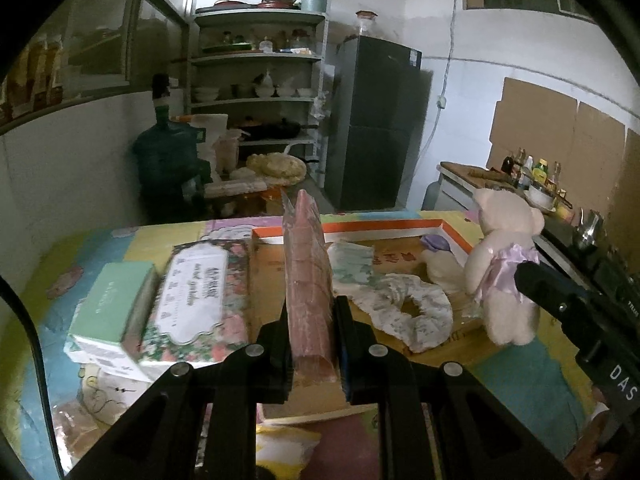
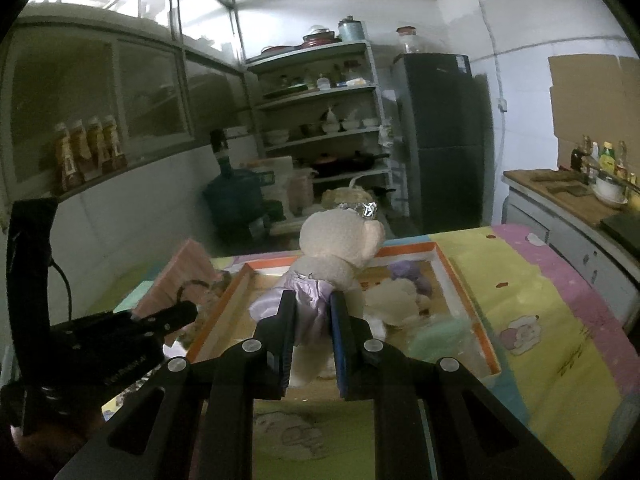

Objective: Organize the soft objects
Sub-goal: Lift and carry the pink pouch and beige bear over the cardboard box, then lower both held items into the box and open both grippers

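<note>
The left gripper [image 1: 310, 344] is clamped on a light, crinkly pink plastic-wrapped pack [image 1: 307, 280]; the right gripper [image 2: 312, 340] squeezes a soft cream teddy bear [image 2: 336, 248] at its waist.

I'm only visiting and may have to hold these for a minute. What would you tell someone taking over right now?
Left gripper: shut on a pink pack, held upright above the table.
Right gripper: shut on the teddy bear at its purple dress, over the orange-rimmed tray.
Already in the tray: a purple plush, a white plush, a floral scrunchie, a pale green pack.
Left of the tray: two tissue packs, side by side.
Left to do, probably: set down the bear and pink pack; where the tissue packs belong isn't clear.
</note>
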The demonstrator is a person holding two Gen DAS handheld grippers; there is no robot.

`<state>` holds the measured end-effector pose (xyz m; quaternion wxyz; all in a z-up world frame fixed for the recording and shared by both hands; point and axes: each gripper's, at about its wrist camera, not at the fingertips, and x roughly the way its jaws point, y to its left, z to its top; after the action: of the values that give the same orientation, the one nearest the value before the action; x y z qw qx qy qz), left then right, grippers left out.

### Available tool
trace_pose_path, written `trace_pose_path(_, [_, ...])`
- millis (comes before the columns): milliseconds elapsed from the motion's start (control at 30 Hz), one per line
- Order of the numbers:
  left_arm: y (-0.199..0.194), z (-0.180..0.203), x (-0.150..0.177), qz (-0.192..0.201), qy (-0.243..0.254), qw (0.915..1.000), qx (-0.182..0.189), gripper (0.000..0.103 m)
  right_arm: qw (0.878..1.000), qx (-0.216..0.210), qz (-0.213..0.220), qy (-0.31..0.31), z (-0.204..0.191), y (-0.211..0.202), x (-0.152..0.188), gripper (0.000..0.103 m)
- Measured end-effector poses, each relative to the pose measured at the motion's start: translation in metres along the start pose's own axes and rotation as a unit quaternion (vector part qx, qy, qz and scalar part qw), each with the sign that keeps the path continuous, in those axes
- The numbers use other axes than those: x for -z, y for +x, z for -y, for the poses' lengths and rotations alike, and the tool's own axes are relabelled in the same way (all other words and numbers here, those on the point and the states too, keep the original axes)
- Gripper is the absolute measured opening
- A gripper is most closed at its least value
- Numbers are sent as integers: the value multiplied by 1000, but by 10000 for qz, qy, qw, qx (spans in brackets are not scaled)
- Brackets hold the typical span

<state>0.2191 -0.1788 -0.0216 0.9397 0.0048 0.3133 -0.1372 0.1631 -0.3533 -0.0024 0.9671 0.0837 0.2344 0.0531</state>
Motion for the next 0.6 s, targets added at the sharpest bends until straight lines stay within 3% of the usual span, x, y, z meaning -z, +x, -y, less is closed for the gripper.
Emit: trace_pose_path(600, [47,34,-8,-303,152,9994,83,18,9995,140,-148,246,53,18,1,17])
